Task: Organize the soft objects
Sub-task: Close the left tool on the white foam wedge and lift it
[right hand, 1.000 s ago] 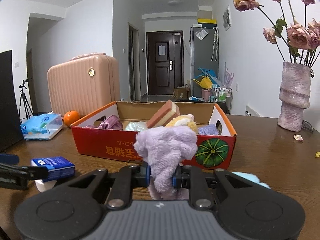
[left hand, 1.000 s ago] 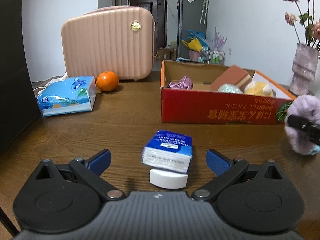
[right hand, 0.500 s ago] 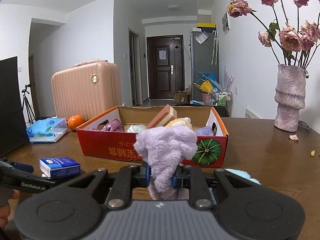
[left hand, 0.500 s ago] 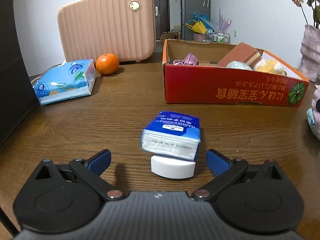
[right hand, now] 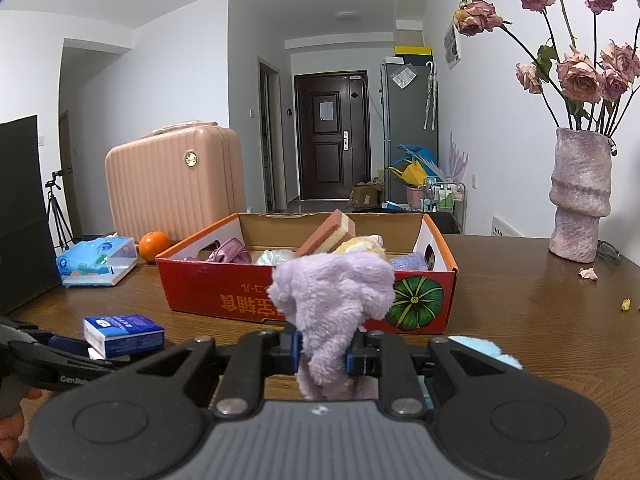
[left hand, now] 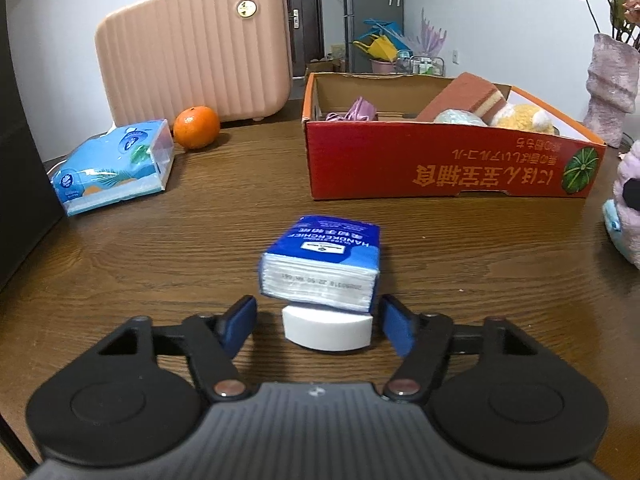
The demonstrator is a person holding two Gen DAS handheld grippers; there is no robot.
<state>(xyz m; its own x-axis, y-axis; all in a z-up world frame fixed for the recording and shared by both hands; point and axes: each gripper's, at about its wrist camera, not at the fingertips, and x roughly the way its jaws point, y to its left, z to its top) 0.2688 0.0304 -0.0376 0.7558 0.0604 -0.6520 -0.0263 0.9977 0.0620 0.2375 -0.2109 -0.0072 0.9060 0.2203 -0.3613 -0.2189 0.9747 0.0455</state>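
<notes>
A blue handkerchief tissue pack rests on a white round block on the wooden table. My left gripper has a blue pad on each side of the pack's near end. Its jaws are closing, and a thin gap still shows at each pad. My right gripper is shut on a purple plush toy, held just in front of the red cardboard box. A light blue plush piece sits behind the right jaw. The box holds a sponge, a yellow plush and a pink cloth.
A pink suitcase, an orange and a large blue tissue packet stand at the back left. A black panel borders the left edge. A vase with dried roses stands at the right, with petals on the table.
The left jaws have narrowed from wide open to close beside the tissue pack, and the left view has tipped down a little. The right gripper still holds the purple plush in place.
</notes>
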